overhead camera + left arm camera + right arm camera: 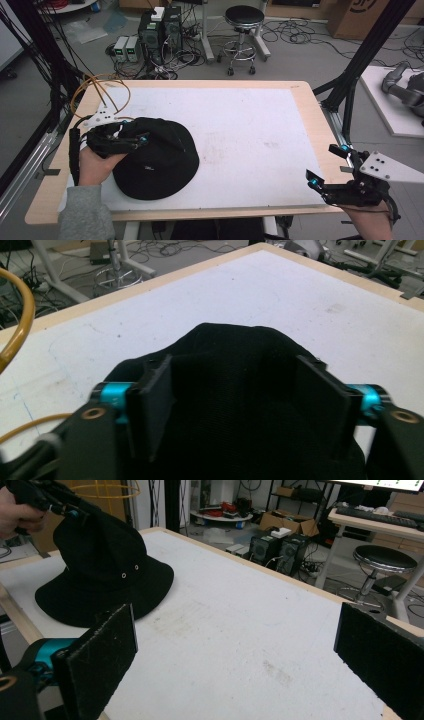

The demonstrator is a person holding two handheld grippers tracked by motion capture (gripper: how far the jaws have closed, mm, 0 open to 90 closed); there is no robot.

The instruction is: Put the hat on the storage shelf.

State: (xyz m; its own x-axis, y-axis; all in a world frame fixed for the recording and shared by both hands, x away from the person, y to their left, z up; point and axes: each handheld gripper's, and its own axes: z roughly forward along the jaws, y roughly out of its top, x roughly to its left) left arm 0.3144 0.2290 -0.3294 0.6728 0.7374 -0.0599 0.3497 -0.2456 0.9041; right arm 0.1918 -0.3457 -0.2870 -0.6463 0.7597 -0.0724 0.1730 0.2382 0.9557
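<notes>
While left gripper (131, 140) pinches hat (160, 167) crown, right gripper (325, 165) wide at table (305, 100) edge.

Left claw (235, 405) pads (155, 400) pinching black hat (235, 355), white table (280, 295)

Hat (160, 167) on table (260, 125) (left side).

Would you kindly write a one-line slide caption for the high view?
Left gripper closes on the crown of a black hat on the white table; right gripper waits open.
</notes>
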